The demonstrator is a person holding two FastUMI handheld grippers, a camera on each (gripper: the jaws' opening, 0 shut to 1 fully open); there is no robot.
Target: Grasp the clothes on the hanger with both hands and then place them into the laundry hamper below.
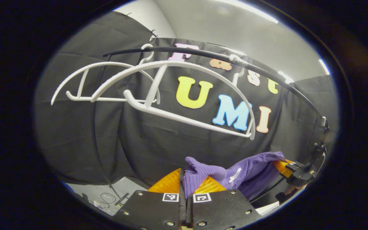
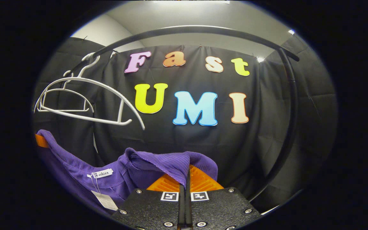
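Both fingers of the left hand-held gripper (image 1: pixel 185 183) pinch a bunched fold of the purple top (image 1: pixel 235 174), and the right hand-held gripper (image 2: pixel 186 179) is likewise pressed together on the cloth draped over its tips. In the left gripper view the right hand-held gripper also appears at 4 o'clock, at the far end of the garment. The top hangs slack between the two, off the white hangers (image 1: pixel 158 92), which sit bare on the black rail (image 2: pixel 203 30) at 11 o'clock. Ribbed knit like this looks light, soft and stretchy; it will sag and swing rather than hold a shape, so the shoulder folds now gripped seem the sensible hold. A neck label and paper tag (image 2: pixel 102 174) dangle at 7 o'clock in the right gripper view. I cannot see the hamper; lowering both ends together should drop it in.
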